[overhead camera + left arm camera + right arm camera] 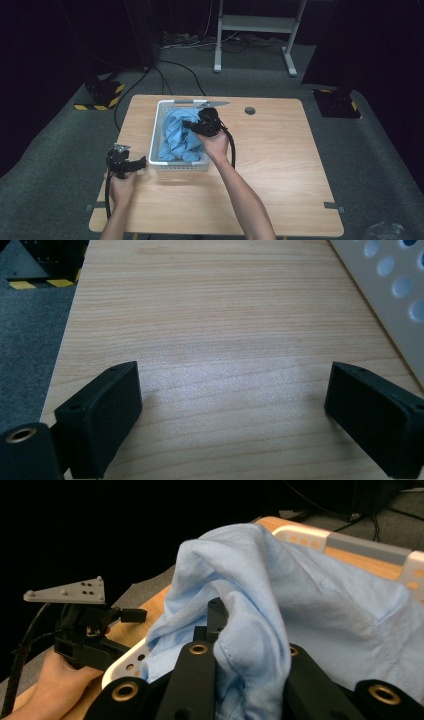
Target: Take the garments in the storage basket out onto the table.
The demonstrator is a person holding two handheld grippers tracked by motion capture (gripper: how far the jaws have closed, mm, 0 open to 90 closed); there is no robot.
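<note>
On the wooden table (pixel 280 165), a white basket (pixel 154 145) holds a crumpled blue shirt (pixel 176 135).
Right gripper (pixel 192 125) pinches a shirt fold from the basket's right side, nearer than the left gripper (pixel 140 162), spread empty beside the basket's left corner.

Table (pixel 280 165) carrying one basket (pixel 156 135)

The basket is sitting directly on the wooden top, reaching from the far edge toward the middle, left of centre, and is holding a cloth (pixel 175 135).
</note>
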